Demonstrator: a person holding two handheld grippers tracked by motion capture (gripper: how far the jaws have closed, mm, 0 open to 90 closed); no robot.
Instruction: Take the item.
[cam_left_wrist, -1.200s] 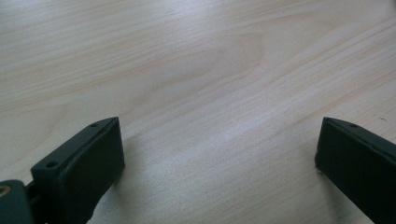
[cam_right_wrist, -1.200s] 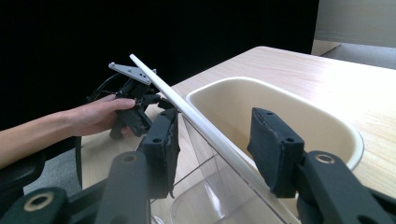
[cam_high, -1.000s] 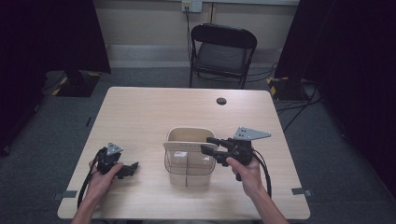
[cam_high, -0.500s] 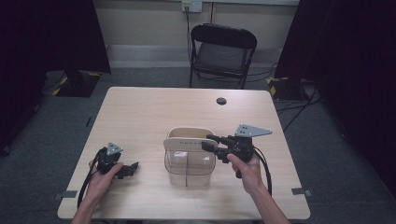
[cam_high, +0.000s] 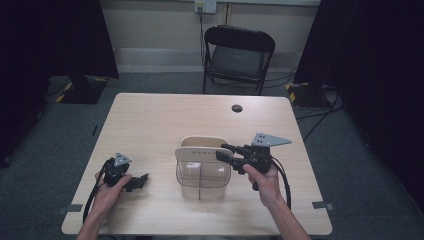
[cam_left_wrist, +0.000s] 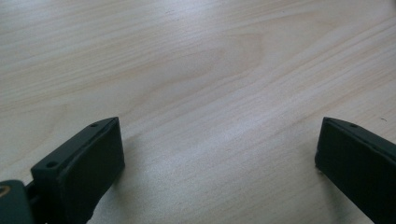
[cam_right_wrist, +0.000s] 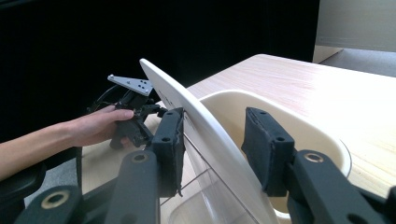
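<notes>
The right gripper (cam_right_wrist: 212, 144) has its jaws closed on the thin white lid (cam_right_wrist: 196, 116), which stands tilted over the clear container (cam_high: 202, 172) near the front middle of the table (cam_high: 150, 125). The grip is only on the edge, so I think the lid can slip or rotate if the hand lifts fast. The light container may also tip or slide. The left gripper (cam_high: 136, 181) rests wide open and empty on the table, well apart, so nothing steadies the container.

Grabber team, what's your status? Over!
Right gripper shut on white lid, tilted over clear container. Left gripper open, apart, above table. Nothing in the way.
</notes>
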